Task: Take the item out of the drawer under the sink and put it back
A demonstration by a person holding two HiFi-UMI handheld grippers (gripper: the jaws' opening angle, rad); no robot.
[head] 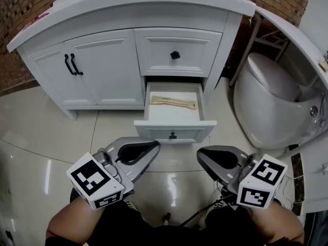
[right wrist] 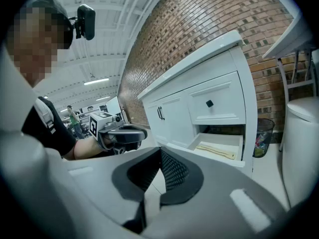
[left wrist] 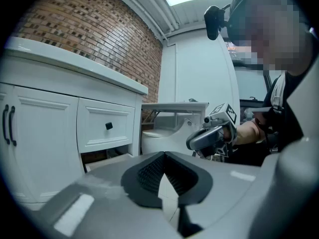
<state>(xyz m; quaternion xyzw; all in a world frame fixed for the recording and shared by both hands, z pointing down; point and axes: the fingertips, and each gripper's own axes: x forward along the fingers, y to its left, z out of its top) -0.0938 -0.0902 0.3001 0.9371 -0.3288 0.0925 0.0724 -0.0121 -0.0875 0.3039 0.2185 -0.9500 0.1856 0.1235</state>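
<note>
We find the left gripper (head: 152,147) with its jaws pressed together and nothing between them. Ahead of it and slightly to its right, the drawer (head: 174,129) stands open, with the wooden utensil (head: 174,102) lying flat inside. The right gripper (head: 203,156) is likewise closed and empty. Our judgement of the risk: entering with closed jaws would shove the flat utensil or nudge the drawer shut.
</note>
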